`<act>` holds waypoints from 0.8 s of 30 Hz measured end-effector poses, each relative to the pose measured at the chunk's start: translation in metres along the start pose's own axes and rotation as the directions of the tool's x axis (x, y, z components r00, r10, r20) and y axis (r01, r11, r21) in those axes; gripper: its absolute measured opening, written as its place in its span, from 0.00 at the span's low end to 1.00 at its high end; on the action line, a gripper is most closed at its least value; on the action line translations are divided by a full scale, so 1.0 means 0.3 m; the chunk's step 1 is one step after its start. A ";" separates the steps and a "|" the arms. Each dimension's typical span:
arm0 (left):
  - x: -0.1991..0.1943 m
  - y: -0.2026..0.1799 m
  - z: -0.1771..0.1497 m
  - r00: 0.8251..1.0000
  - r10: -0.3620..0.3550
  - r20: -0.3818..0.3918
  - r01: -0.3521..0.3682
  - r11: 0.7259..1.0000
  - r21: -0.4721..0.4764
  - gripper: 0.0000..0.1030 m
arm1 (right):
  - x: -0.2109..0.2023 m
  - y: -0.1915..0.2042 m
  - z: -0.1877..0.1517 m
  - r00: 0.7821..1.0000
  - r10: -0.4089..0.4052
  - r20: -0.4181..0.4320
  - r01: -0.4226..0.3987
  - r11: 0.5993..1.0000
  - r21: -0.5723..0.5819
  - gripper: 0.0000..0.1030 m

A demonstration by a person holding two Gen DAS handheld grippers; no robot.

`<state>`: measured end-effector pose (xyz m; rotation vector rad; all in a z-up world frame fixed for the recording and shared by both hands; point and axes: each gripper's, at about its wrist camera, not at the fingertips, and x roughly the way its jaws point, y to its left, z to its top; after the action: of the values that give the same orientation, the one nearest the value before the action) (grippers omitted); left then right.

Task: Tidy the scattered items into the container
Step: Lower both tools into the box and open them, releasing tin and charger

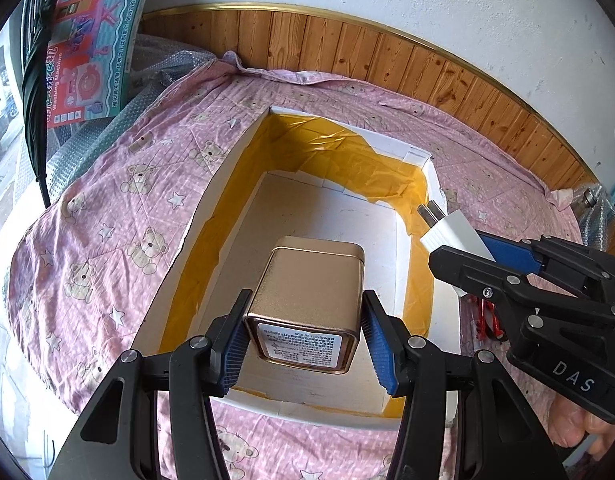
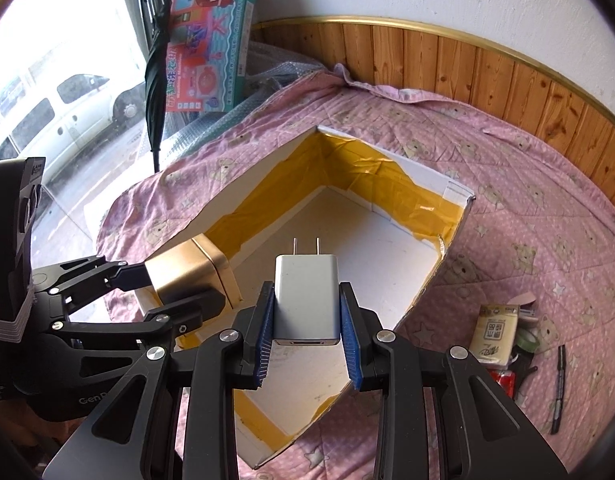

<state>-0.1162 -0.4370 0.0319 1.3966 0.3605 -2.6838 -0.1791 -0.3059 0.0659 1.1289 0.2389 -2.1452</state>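
A white cardboard box [image 1: 407, 280] [image 2: 455, 248] lined with yellow tape lies open on the pink bear-print quilt. My left gripper [image 1: 305, 340] is shut on a gold tin [image 1: 311, 296], held above the box floor near its front. In the right wrist view the gold tin [image 2: 187, 276] shows at the box's left wall, with the left gripper [image 2: 179, 292] around it. My right gripper [image 2: 307, 332] is shut on a white plug charger [image 2: 305, 292], prongs pointing forward over the box. The left wrist view shows that charger [image 1: 451, 232] above the box's right wall.
On the quilt right of the box lie a tissue pack [image 2: 495, 330], a tape roll [image 2: 527, 338], a red item [image 2: 505, 382] and a black pen [image 2: 559, 388]. A toy carton [image 2: 209, 44] and an umbrella [image 2: 155, 64] lean at the back left by the window. Wood panelling [image 2: 467, 68] backs the bed.
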 end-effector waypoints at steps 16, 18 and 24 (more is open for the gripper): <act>0.072 -0.013 0.043 0.998 0.037 -0.058 -0.034 0.998 0.048 0.52 | 0.127 -0.074 0.070 0.991 0.039 -0.126 -0.039 0.999 0.002 0.31; 0.079 -0.014 0.046 0.997 0.042 -0.066 -0.038 0.998 0.054 0.53 | 0.142 -0.075 0.077 0.989 0.039 -0.140 -0.040 0.999 -0.004 0.31; 0.109 -0.014 0.051 0.993 0.037 -0.108 -0.031 0.998 0.059 0.53 | 0.190 -0.086 0.100 0.982 0.036 -0.186 -0.039 0.999 -0.009 0.31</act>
<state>-0.1479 -0.4361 0.0142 1.5544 0.2680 -2.6174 -0.2375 -0.3283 0.0356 1.3177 0.3122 -2.0040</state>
